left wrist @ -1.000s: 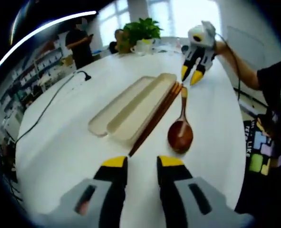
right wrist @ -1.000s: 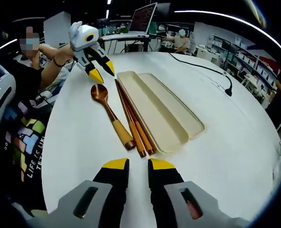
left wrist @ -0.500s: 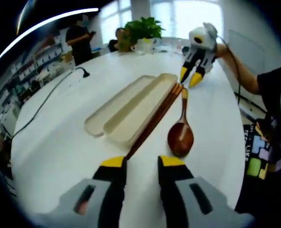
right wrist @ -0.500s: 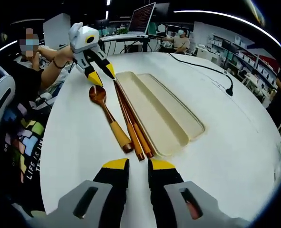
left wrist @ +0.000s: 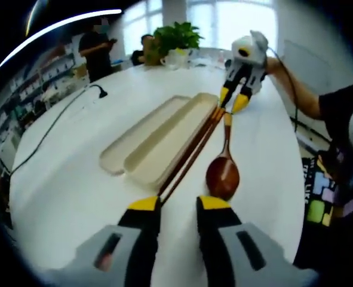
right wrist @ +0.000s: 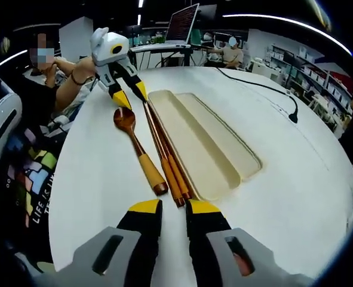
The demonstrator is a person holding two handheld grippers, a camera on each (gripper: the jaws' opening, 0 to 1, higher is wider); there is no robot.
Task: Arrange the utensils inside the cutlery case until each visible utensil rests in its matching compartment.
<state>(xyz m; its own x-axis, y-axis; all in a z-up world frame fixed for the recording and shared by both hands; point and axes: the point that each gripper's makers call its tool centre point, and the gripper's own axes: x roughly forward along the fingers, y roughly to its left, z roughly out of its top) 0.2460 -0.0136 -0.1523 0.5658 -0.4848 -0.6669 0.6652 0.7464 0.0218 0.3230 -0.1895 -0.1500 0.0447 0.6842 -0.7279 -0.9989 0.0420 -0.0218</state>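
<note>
Bright windows [left wrist: 236, 18], white table [left wrist: 74, 179], shelves [right wrist: 331, 72]

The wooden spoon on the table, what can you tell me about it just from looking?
The wooden spoon looks like dark reddish-brown wood with a rounded, glossy bowl and a lighter, thicker handle end. It lies flat on the white table, outside the cream cutlery case, roughly parallel to the chopsticks that lie between it and the case. Nothing grips it. In the left gripper view its bowl points toward that camera.
</note>
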